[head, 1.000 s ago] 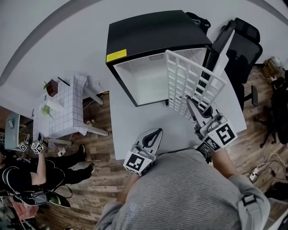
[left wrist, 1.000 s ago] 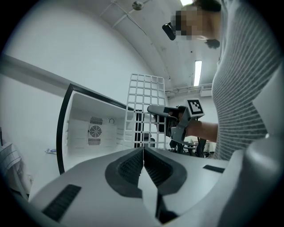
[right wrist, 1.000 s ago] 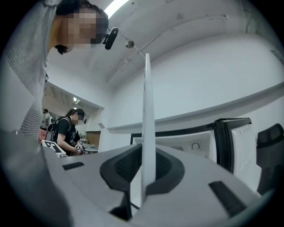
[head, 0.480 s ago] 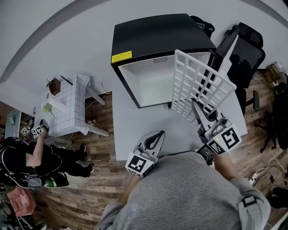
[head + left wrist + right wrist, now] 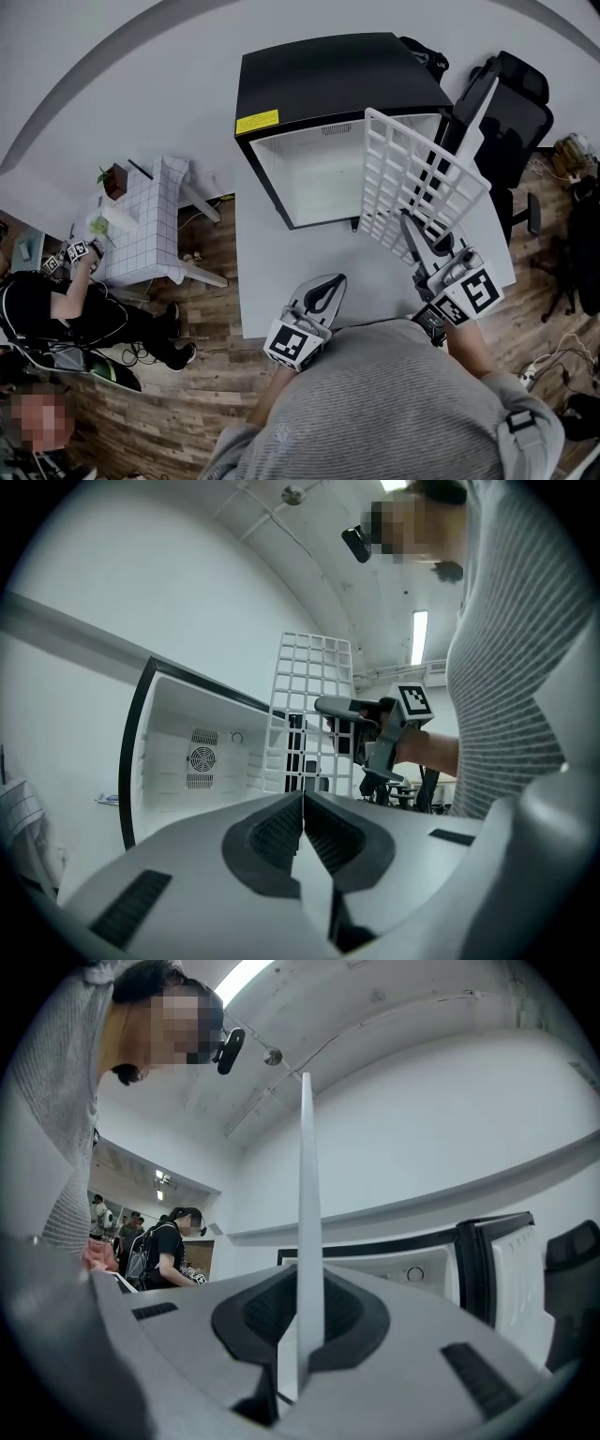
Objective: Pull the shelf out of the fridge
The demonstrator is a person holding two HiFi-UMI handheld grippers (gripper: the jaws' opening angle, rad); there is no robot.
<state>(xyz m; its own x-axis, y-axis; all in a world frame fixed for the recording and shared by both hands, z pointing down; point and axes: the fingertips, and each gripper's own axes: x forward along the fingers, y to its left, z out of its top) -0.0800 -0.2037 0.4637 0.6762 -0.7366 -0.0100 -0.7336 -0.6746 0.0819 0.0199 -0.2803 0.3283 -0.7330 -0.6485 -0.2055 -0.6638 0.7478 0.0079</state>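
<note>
- The shelf (image 5: pixel 412 183) was a flat white rectangular grid of thin bars, with rows of small square openings across its whole face.
- It was held up in the air at the right side of the open front of the black mini fridge with a white interior (image 5: pixel 328 75), above the white bench (image 5: pixel 281 281).
- It stood on edge! In the left gripper view the shelf (image 5: pixel 309 714) rose tall, its long axis running up and down, with one end pointing at the ceiling and the other down at the bench.
- Its broad face was turned sideways, towards the left tool's camera.
- In the right gripper view the shelf (image 5: pixel 306 1194) showed edge-on, a thin white blade rising straight up.
- The right tool (image 5: pixel 410 234) was clamped on the shelf's lower part, and its view showed the dark pads (image 5: pixel 352 1312) pressed against both sides of the edge.
- The left tool (image 5: pixel 323 291) hung low over the bench's near edge, jaws fully together, nothing between them.
</note>
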